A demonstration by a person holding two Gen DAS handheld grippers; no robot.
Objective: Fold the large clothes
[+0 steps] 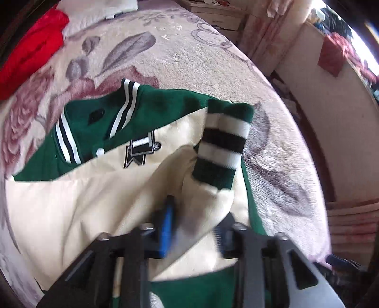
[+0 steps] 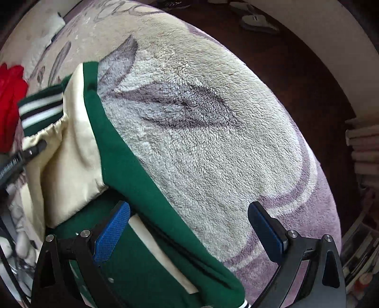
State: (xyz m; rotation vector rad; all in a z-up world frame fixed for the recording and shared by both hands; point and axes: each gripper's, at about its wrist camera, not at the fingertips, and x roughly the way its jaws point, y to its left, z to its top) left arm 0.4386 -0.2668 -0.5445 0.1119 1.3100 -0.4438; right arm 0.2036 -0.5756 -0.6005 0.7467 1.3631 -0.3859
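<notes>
A green and cream varsity jacket lies on a floral fleece blanket on a bed. Its cream sleeve, with a striped green, white and black cuff, is folded across the chest. My left gripper has its blue pads around a fold of that cream sleeve, slightly blurred. In the right wrist view the jacket's green side edge and cream sleeve lie at the left. My right gripper is open, its left pad over the green fabric, its right pad over the blanket.
A red garment lies at the bed's far left. White pillows sit at the head. A wall and cluttered shelf stand to the right. The dark floor lies beyond the bed edge, with slippers on it.
</notes>
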